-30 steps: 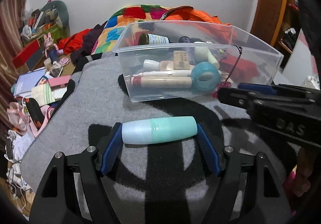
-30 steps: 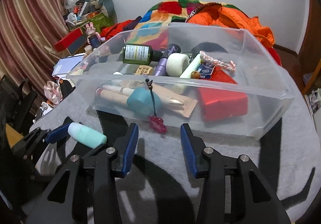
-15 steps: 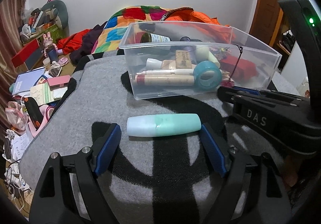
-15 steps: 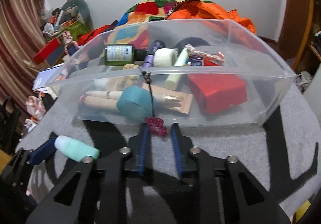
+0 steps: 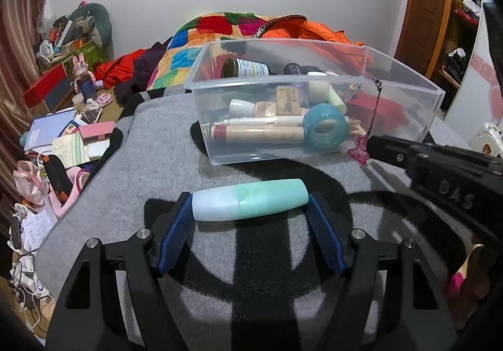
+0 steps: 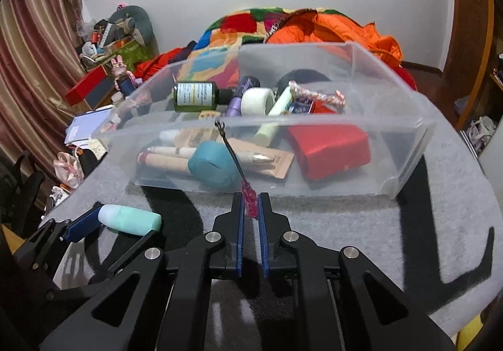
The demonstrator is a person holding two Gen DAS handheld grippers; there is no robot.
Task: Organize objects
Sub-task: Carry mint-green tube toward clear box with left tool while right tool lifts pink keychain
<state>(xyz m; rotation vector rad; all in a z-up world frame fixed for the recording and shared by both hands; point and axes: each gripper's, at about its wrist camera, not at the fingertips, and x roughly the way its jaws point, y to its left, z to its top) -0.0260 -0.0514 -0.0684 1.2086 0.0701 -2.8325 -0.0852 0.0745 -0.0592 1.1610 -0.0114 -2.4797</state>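
Note:
A mint-green tube [image 5: 250, 198] lies crosswise on the grey and black mat. My left gripper [image 5: 250, 203] is closing, its blue pads touching both ends of the tube. A pink charm [image 6: 250, 200] hangs on a black cord [image 6: 229, 146] hooked over the near rim of the clear plastic bin [image 6: 314, 123]. My right gripper [image 6: 250, 203] is shut on the charm just in front of the bin. From the left wrist view, the right gripper [image 5: 372, 143] comes in from the right, with the charm [image 5: 360, 153] at its tip.
The bin [image 5: 408, 77] holds a green bottle [image 6: 195, 96], a teal tape roll [image 6: 213, 167], a red box [image 6: 327, 150] and several tubes. A colourful quilt [image 5: 220, 27] lies behind it. Boxes, books and bags clutter the floor at the left [image 5: 63, 137].
My right jaws have closed from wide apart onto the pink charm, and the cord now slants. My left jaws drew off the tube's ends, then came back against them.

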